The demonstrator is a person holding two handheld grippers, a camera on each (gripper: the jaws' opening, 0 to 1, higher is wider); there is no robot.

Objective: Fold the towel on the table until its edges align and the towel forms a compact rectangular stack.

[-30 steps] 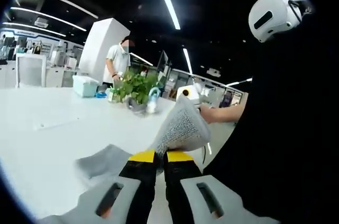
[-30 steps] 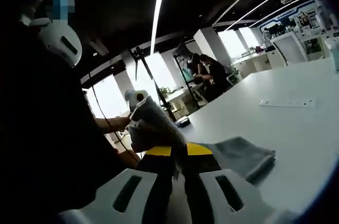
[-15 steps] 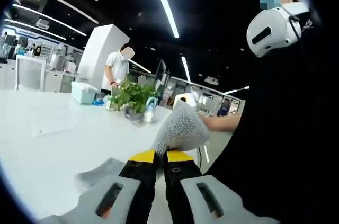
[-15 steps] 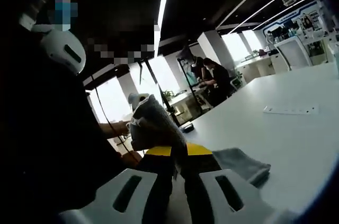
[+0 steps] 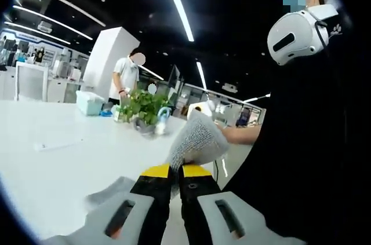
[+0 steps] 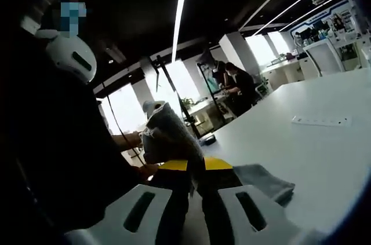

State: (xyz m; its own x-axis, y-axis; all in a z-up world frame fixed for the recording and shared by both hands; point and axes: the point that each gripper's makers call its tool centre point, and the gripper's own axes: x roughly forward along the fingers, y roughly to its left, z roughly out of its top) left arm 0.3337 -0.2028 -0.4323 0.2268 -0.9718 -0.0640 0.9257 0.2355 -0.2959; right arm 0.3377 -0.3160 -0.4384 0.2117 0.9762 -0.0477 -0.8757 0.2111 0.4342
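Right now both of my grippers are clamped on the grey towel (image 5: 197, 143), each pinching a bunch of its edge between yellow-tipped jaws that are closed tight on the cloth. In the left gripper view my left gripper (image 5: 175, 171) holds a fold that puffs up and over the tips toward the right, and the rest of the towel trails down to the white table (image 5: 52, 164) on the near left, where a slack grey flap lies. In the right gripper view it is mirrored: my right gripper (image 6: 196, 164) has the cloth standing up above the tips and leaning left, and the loose tail (image 6: 261, 178) rests on the table to the near right. So the towel runs between my two hands, its long axis crossing from one pair of jaws to the other, with the held edge lifted and the free part hanging down onto the table on the far side from my body. I judge neither hand is nearer; the next fold depends on carrying both pinched corners forward together over that resting tail.
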